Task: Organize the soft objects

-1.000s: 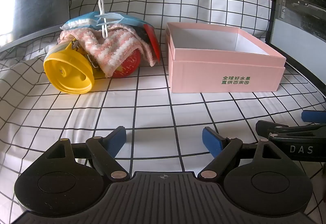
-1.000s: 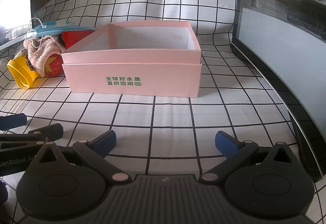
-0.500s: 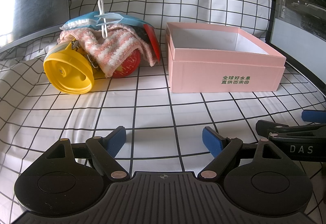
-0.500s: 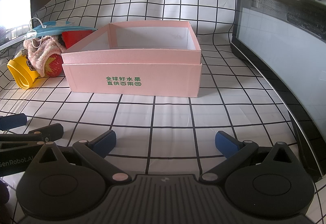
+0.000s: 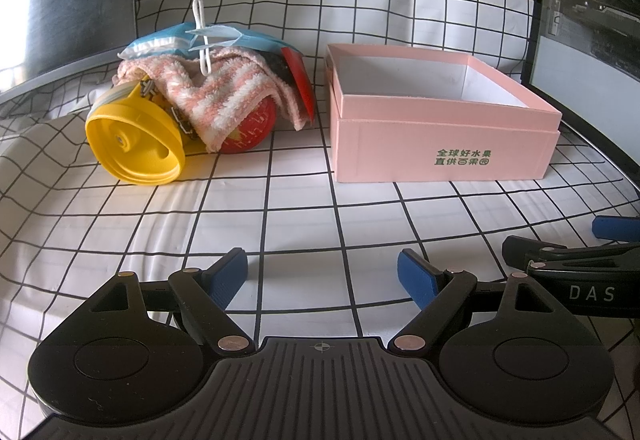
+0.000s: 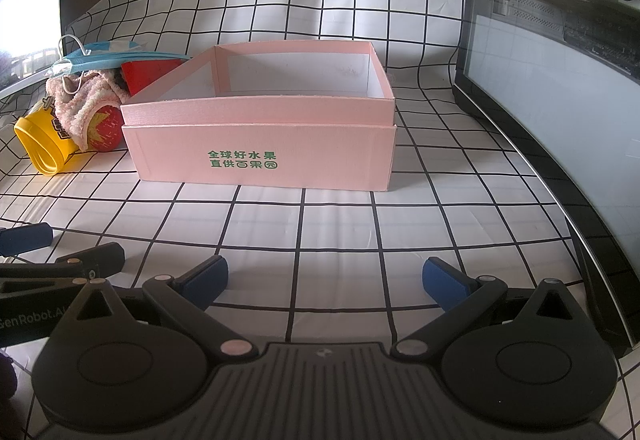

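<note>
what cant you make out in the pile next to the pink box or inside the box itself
- Red ball: its top is covered by the striped towel in both views; its print is only partly shown.
- Dark item under the towel: too little shows to identify it.
- Yellow container: its label is hidden by the towel.
- Pink box: its floor is hidden behind the front wall in both views.
- Face mask: its underside is hidden.

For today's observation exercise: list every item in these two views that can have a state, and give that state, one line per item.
Pink box: open, no lid, nothing visible inside.
Striped towel: crumpled, draped over the pile.
Face mask: on top of the pile.
Yellow cup: lying on its side.
Red ball: partly covered by the towel.
Left gripper: open, holding nothing.
Right gripper: open, holding nothing.
</note>
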